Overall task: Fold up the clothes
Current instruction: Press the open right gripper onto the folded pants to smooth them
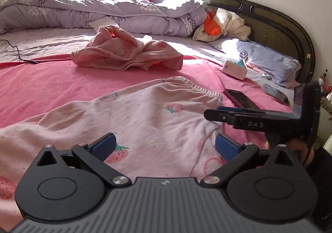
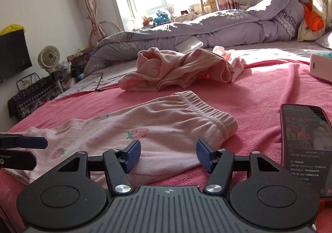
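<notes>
lying beside strawberry pants (image 2: 166, 127), phone (image 2: 305, 148), crumpled pink garment (image 2: 178, 71)

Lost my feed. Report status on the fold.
Left claw open, right claw open, both over strawberry pants, nothing gripped. Pants flat on pink blanket. Phone beside waistband, right side.
</notes>
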Action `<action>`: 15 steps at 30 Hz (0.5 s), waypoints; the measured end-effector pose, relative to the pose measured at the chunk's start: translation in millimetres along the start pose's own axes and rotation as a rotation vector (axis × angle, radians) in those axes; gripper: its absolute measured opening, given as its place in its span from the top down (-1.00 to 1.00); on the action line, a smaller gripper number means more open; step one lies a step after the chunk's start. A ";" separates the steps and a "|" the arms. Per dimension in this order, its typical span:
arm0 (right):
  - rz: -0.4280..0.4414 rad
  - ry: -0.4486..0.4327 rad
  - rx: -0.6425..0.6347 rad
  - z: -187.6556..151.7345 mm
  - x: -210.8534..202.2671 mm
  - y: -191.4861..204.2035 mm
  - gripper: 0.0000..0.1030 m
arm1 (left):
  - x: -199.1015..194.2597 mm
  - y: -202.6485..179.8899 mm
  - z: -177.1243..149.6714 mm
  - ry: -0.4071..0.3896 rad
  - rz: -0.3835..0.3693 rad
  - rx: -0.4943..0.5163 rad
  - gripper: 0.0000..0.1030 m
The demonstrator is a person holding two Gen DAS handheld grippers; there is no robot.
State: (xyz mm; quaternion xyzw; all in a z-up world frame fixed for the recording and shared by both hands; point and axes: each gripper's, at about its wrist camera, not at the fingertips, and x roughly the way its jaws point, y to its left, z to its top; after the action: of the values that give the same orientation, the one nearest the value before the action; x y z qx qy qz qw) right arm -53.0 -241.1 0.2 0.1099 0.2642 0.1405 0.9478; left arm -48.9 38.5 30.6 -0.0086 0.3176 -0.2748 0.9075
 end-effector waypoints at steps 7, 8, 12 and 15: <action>0.042 -0.055 -0.002 28.1 1.0 10.0 -0.51 | 18.8 -52.9 -45.9 0.026 0.050 0.260 -0.98; 0.054 -0.045 -0.024 37.3 10.0 18.5 -0.51 | 17.6 -51.6 -46.0 0.027 0.041 0.254 -0.98; 0.017 0.059 -0.181 65.1 69.0 62.1 -0.42 | 16.4 -52.4 -48.1 0.023 0.042 0.252 -0.98; -0.048 0.191 -0.261 67.4 120.1 74.4 -0.41 | 16.5 -53.8 -49.9 0.011 0.052 0.245 -0.98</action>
State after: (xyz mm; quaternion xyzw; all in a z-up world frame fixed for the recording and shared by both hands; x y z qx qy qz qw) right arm 66.0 -141.5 21.1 -0.0343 0.3353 0.1606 0.9277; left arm -93.7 -7.6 -8.4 0.1119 0.2867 -0.2879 0.9069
